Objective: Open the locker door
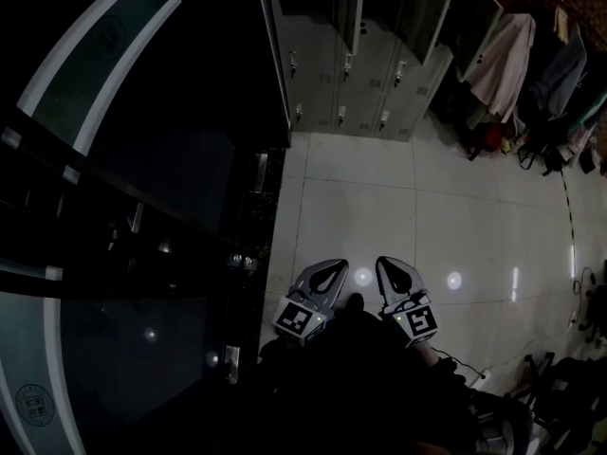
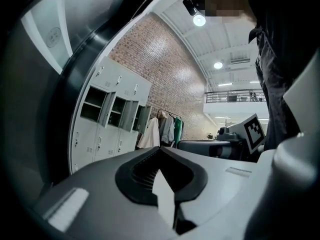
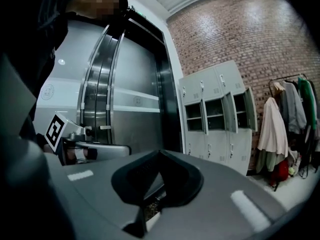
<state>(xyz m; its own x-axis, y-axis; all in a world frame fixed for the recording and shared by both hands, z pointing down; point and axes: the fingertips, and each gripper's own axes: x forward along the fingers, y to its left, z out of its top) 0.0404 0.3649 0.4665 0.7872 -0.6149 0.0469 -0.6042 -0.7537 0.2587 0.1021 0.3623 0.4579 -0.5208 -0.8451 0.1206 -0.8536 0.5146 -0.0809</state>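
Note:
A bank of grey lockers (image 1: 365,60) stands against the far brick wall, well beyond both grippers. Several upper doors (image 1: 425,12) hang open; the lower doors with small handles are closed. The lockers (image 2: 107,116) show at the left of the left gripper view, and the same lockers (image 3: 217,114) sit right of centre in the right gripper view. My left gripper (image 1: 334,266) and right gripper (image 1: 385,263) are held side by side low over the floor. Each is shut, tips together, with nothing in it. Both point toward the lockers.
Dark metal sliding doors (image 1: 142,159) fill the left side. Coats on a rack (image 1: 507,60) hang right of the lockers, with bags (image 1: 488,140) on the floor below. White floor tiles (image 1: 417,207) lie between me and the lockers. Cables and equipment (image 1: 560,387) lie at the lower right.

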